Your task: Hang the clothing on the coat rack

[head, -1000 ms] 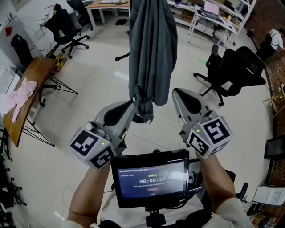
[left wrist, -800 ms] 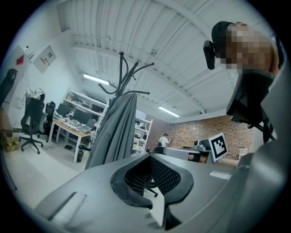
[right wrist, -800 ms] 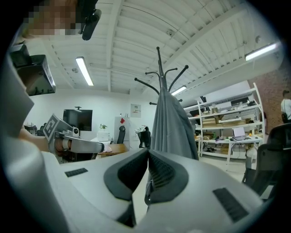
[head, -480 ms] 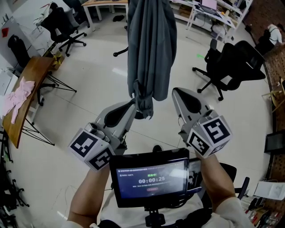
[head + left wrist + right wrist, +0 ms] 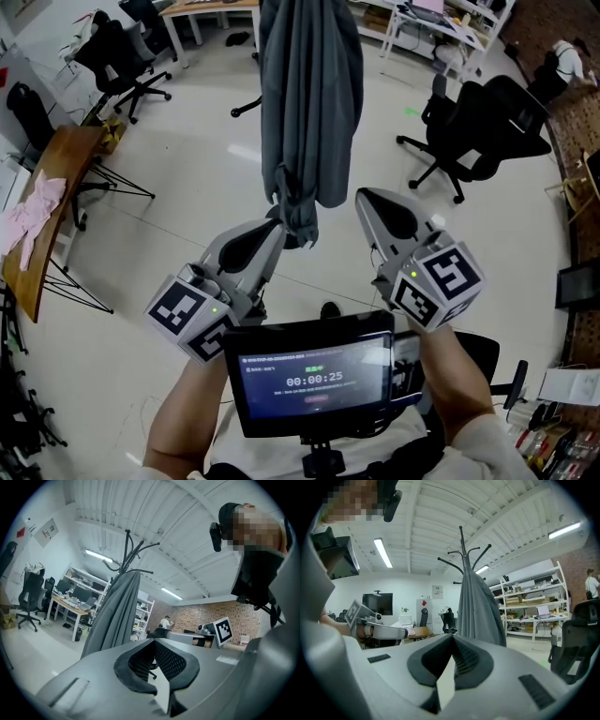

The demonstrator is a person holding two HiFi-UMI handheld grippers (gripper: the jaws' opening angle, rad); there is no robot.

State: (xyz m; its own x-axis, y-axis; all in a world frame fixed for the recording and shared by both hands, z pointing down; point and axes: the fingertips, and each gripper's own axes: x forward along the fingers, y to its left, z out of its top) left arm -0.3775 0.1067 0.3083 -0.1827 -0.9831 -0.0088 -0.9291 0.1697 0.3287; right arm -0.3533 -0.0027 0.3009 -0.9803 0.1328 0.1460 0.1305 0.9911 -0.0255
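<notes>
Timer 00:00:25 on the chest screen (image 5: pixel 314 378)

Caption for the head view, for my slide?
Grey garment hangs; left gripper and right gripper, shut and empty, flank its hem.

The left gripper (image 5: pixel 279 223) and right gripper (image 5: pixel 360 195) have smooth grey shells that taper to a beak, lined inside with black ribbed pads (image 5: pixel 174 660). At each one's near end is a white cube (image 5: pixel 192 317) printed with black square markers, with a small green light (image 5: pixel 217 303) beside it. A dark screen (image 5: pixel 314 375) at the chest shows a timer. The pale sleeve (image 5: pixel 487 441) ends above the forearm.
</notes>
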